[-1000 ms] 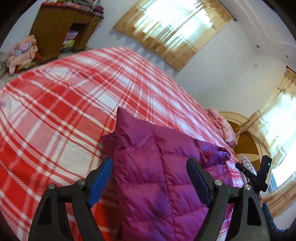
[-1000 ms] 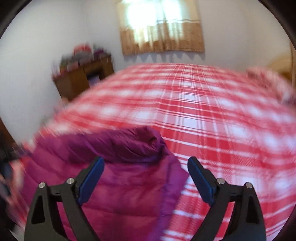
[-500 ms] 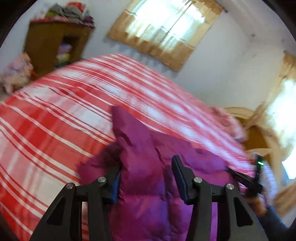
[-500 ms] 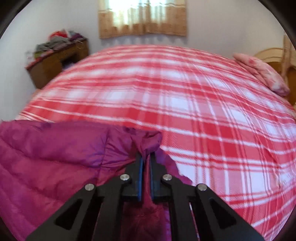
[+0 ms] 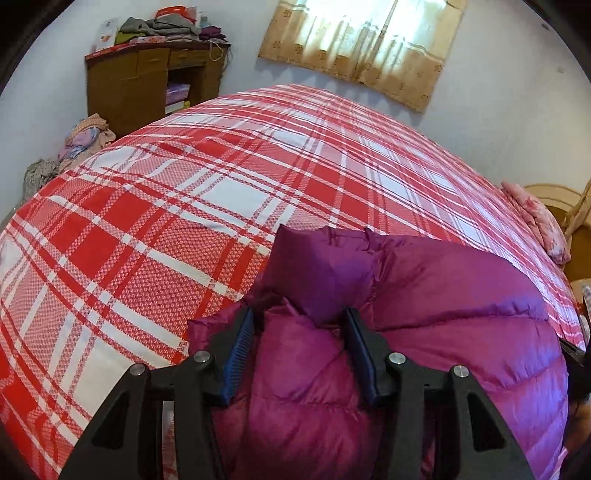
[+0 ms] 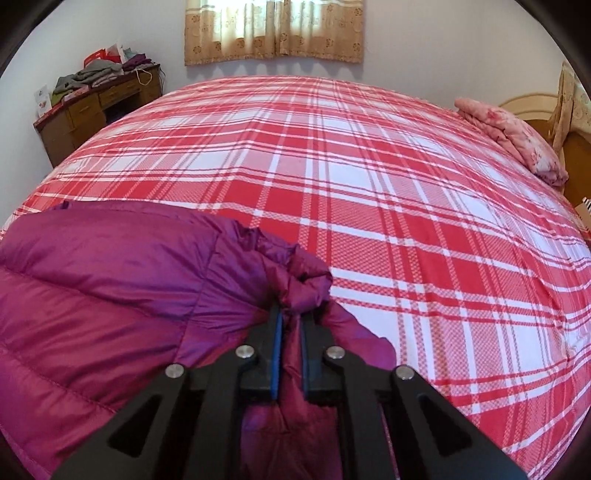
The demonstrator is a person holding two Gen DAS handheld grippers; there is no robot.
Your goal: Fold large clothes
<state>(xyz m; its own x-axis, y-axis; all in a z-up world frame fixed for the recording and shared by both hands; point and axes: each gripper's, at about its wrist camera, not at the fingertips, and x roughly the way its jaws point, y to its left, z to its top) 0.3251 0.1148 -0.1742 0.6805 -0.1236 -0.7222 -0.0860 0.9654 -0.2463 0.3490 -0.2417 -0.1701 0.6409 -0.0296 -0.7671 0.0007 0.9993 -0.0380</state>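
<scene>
A puffy magenta down jacket (image 5: 443, 332) lies on the near part of a bed with a red and white plaid cover (image 5: 221, 192). My left gripper (image 5: 300, 321) is closed on a thick bunch of the jacket's left edge, the padding bulging between its blue pads. In the right wrist view the jacket (image 6: 110, 295) fills the lower left. My right gripper (image 6: 290, 317) is shut tight on a gathered fold at the jacket's right end.
A wooden desk (image 5: 147, 81) piled with clothes stands at the far left, with more clothes on the floor (image 5: 85, 136) beside it. A pink folded quilt (image 6: 513, 136) lies by the headboard at the right. A curtained window (image 6: 273, 29) is on the far wall.
Both grippers went from wide open to closed on the jacket: the right shut first on the right end, the left closed in on the left edge. Both cameras swung toward the far wall.
</scene>
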